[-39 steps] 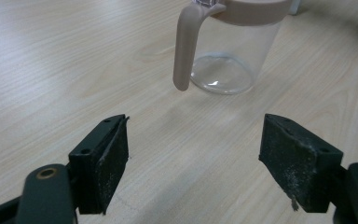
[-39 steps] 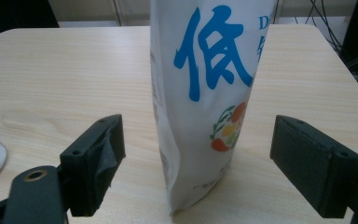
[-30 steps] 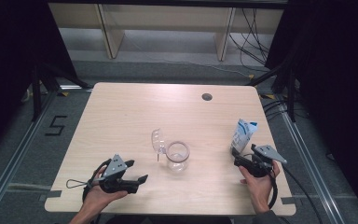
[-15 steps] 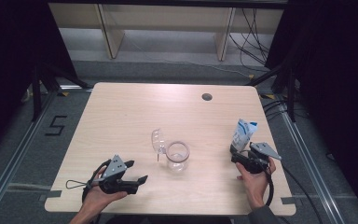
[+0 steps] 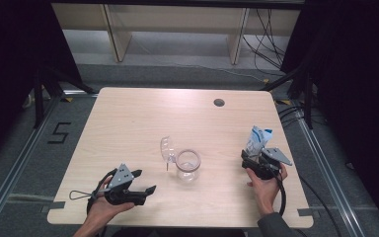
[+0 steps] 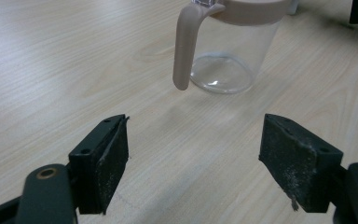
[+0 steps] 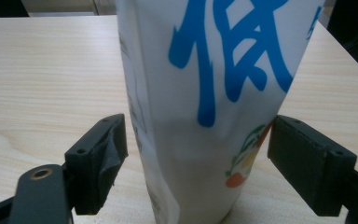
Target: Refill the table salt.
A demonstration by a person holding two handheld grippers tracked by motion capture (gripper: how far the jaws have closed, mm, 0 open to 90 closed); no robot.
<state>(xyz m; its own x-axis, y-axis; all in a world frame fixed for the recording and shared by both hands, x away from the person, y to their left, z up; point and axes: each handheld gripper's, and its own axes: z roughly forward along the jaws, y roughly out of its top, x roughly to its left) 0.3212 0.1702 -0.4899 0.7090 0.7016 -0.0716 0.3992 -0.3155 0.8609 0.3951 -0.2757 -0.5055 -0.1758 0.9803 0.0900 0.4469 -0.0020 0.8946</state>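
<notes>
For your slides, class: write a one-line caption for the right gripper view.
Open right gripper straddling an upright white carton with blue lettering on a pale wooden table.

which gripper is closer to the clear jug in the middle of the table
Left. The left gripper sits open just short of the clear jug, facing its handle. The right gripper is farther off, straddling the carton.

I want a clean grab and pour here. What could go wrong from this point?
The right gripper straddles the soft white pouch with its jaws open; squeezing low could buckle it or tip it. The pouch stands near the table's right edge, so a nudge might send it off. The clear pitcher stands free, the open left gripper short of it, so it could slide during a pour.
</notes>
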